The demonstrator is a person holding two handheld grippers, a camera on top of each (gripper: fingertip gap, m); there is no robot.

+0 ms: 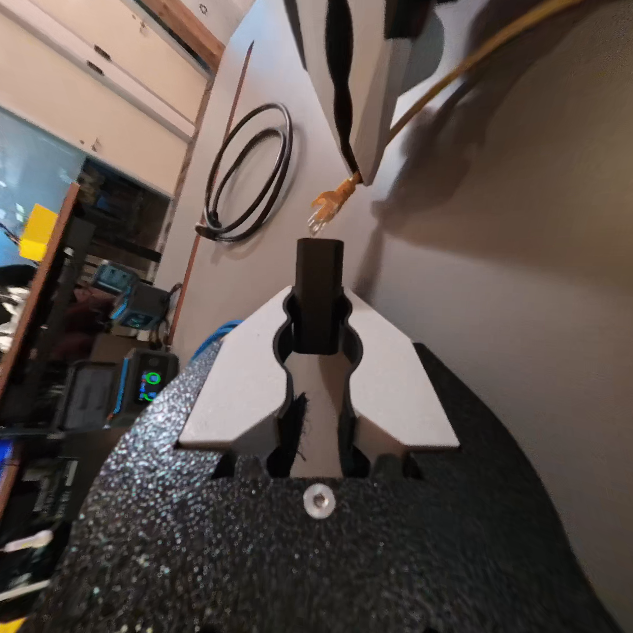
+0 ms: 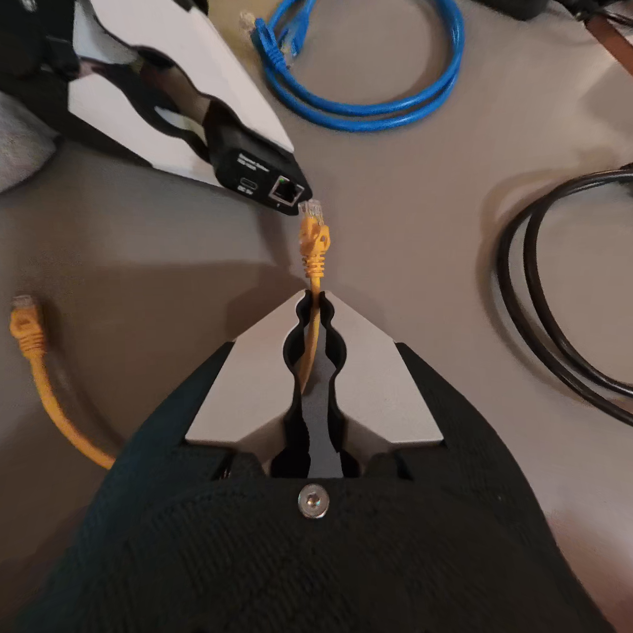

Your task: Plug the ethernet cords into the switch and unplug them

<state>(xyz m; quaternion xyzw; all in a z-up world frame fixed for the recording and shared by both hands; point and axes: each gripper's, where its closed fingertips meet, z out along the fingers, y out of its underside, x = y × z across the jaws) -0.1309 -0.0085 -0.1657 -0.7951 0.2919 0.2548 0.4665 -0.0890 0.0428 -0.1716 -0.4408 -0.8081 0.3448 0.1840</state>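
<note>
My left gripper is shut on a small black switch and holds it above the grey table. In the right wrist view the switch shows its port facing my right gripper. My right gripper is shut on a yellow ethernet cord. Its plug sticks out past the fingertips, and its clear tip sits just outside the port, slightly to the right, not inserted. The plug also shows in the left wrist view, just beyond the switch. The cord's other plug lies on the table at left.
A coiled blue ethernet cord lies on the table at the back. A coiled black cord lies at the right and shows in the left wrist view. Shelves with equipment stand past the table's edge. Left tips to right tips: about 8 cm.
</note>
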